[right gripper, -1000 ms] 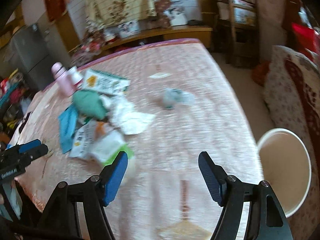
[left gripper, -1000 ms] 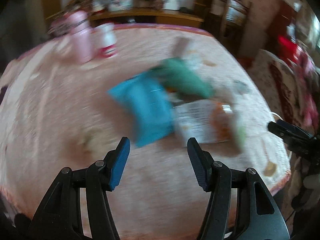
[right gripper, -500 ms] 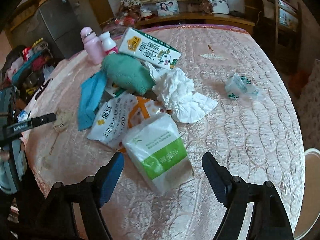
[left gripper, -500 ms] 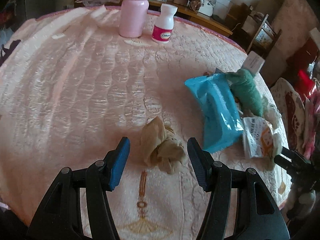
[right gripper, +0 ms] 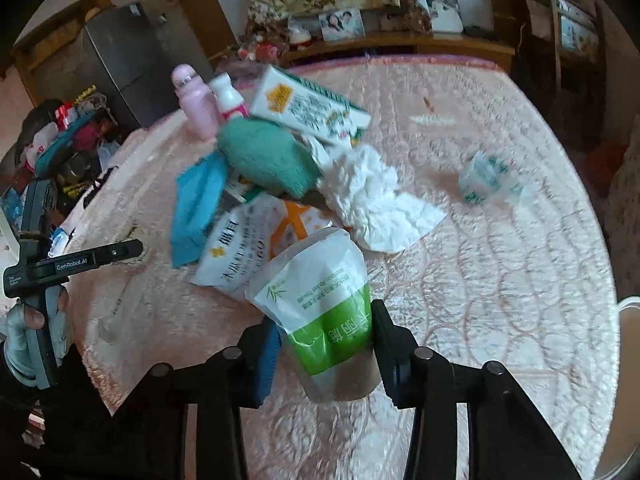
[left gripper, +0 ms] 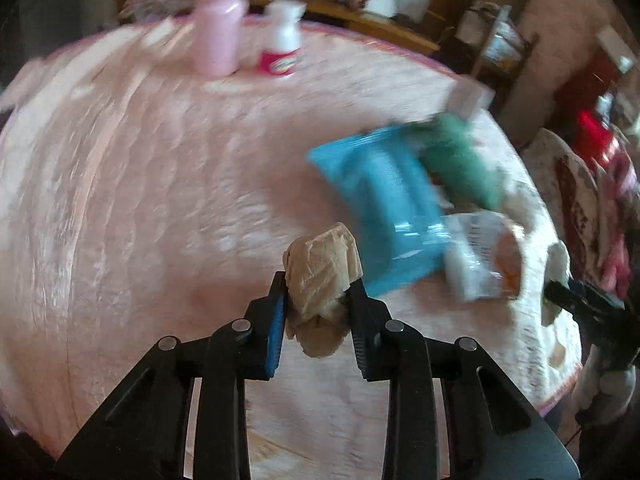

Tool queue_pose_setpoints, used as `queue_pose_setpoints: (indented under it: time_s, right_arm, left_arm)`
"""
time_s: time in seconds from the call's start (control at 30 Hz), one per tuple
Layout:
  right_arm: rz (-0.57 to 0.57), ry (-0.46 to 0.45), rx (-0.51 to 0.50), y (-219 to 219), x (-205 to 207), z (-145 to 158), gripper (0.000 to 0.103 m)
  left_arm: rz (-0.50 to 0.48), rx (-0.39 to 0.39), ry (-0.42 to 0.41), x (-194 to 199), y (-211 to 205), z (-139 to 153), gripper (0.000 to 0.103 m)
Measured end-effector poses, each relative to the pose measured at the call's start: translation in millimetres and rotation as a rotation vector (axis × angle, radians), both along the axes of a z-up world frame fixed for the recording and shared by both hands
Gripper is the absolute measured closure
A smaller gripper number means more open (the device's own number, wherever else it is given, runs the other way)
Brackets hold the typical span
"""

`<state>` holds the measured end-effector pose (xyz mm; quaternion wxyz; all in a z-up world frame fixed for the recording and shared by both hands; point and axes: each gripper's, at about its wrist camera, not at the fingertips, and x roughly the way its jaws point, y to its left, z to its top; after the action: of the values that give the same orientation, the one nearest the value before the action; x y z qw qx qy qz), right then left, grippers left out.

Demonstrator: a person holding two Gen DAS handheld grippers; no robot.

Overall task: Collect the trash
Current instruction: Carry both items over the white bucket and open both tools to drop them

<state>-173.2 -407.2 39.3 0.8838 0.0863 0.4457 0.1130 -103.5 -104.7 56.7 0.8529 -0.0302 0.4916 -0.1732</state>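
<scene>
My left gripper (left gripper: 320, 286) is shut on a crumpled brown paper wad (left gripper: 320, 272) and holds it just above the pink quilted table (left gripper: 140, 200). My right gripper (right gripper: 326, 322) is shut on a white and green tissue pack (right gripper: 324, 300) at the near edge of a trash pile. The pile holds a blue wrapper (right gripper: 196, 208), a green cloth (right gripper: 268, 160), a white snack bag (right gripper: 240, 252), crumpled white tissue (right gripper: 368, 196) and a milk carton (right gripper: 308, 108). A crushed plastic cup (right gripper: 484, 176) lies apart at the right.
A pink bottle (right gripper: 196, 100) and a small white bottle (right gripper: 228, 96) stand at the far left of the table. A white bin (right gripper: 628, 380) sits beyond the table's right edge. A wooden shelf and chair stand behind the table.
My left gripper has shut on the brown paper wad and lifted it. My right gripper has moved in and shut on the green and white tissue pack.
</scene>
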Motion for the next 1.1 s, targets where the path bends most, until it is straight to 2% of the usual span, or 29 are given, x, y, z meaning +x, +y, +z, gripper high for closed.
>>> queue_pose_setpoints:
  time_s: [0.17,0.33,0.77,1.1]
  right_arm:
    - [-0.017,-0.058,-0.008,-5.0,-21.5,26.5,0.062]
    - [-0.066,-0.078,-0.014,-23.4,-34.9,37.4,0.062]
    - [-0.23,-0.086,-0.062,-80.3,-74.2,46.3,0.061]
    - [-0.37,-0.078,-0.092,-133.9,-105.6,47.6,0.061]
  left_arm:
    - [-0.098,-0.033,-0.057,-17.2,-40.4,29.7,0.077]
    - [-0.172,-0.032,-0.083,-24.1,-85.7,42.4,0.077]
    - [-0.367,-0.023,-0.116,-44.9,-200.3,49.9,0.077]
    - [-0.49,-0.02,-0.144,-61.0,-272.1,56.4,0.077]
